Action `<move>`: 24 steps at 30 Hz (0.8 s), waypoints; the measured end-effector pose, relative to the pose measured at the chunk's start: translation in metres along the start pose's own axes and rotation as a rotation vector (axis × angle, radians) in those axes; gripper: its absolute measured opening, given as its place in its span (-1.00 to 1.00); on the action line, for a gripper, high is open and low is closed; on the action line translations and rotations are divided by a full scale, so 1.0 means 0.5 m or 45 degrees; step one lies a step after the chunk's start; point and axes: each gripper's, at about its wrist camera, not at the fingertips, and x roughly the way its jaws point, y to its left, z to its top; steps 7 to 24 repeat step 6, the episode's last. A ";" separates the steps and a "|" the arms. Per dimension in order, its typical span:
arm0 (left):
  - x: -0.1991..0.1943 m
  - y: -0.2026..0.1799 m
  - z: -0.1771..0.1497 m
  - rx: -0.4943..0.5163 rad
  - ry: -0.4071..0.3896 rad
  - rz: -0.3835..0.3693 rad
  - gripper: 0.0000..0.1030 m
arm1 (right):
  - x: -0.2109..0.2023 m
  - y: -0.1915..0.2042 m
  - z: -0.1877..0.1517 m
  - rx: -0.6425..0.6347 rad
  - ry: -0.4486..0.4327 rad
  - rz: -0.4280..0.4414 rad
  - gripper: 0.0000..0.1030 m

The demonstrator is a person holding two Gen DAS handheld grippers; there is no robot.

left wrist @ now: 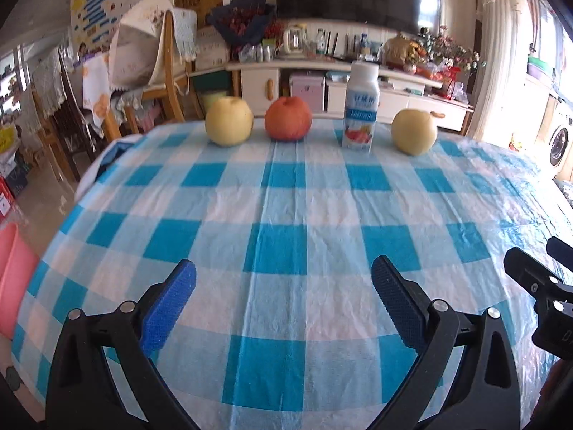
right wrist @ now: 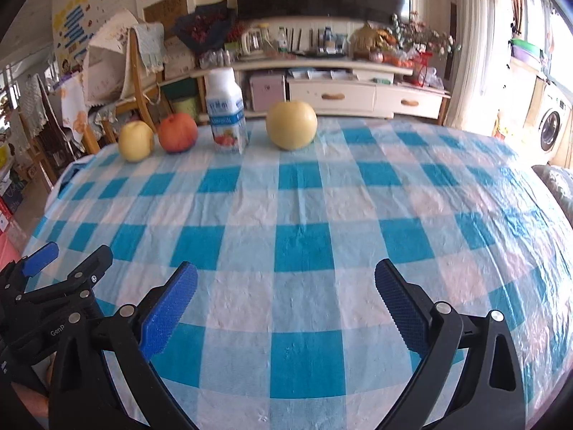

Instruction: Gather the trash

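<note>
A white and blue milk carton (left wrist: 361, 107) stands upright at the far edge of the table with the blue checked cloth (left wrist: 279, 215). It also shows in the right wrist view (right wrist: 227, 111). My left gripper (left wrist: 283, 286) is open and empty, low over the near part of the table, far from the carton. My right gripper (right wrist: 286, 286) is open and empty too, beside the left one. Part of the right gripper (left wrist: 537, 279) shows at the right edge of the left wrist view, and the left gripper (right wrist: 68, 261) shows at the left of the right wrist view.
Along the far edge stand a yellow pear (left wrist: 229, 120), a red apple (left wrist: 288, 118) and a second yellow pear (left wrist: 413, 130), in line with the carton. A pink bin (left wrist: 14, 279) sits off the table's left side. Chairs (left wrist: 157, 82) and a TV cabinet (left wrist: 322, 86) stand behind.
</note>
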 end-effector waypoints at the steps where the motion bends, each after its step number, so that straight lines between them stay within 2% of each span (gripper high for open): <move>1: 0.023 0.003 -0.006 -0.019 0.039 0.003 0.92 | 0.020 0.000 -0.004 0.002 0.040 -0.012 0.91; 5: 0.095 0.016 -0.016 -0.087 0.185 -0.011 0.92 | 0.069 0.004 -0.016 0.004 0.126 -0.017 0.91; 24: 0.098 0.018 -0.013 -0.094 0.183 -0.011 0.92 | 0.079 0.008 -0.017 -0.003 0.138 -0.025 0.91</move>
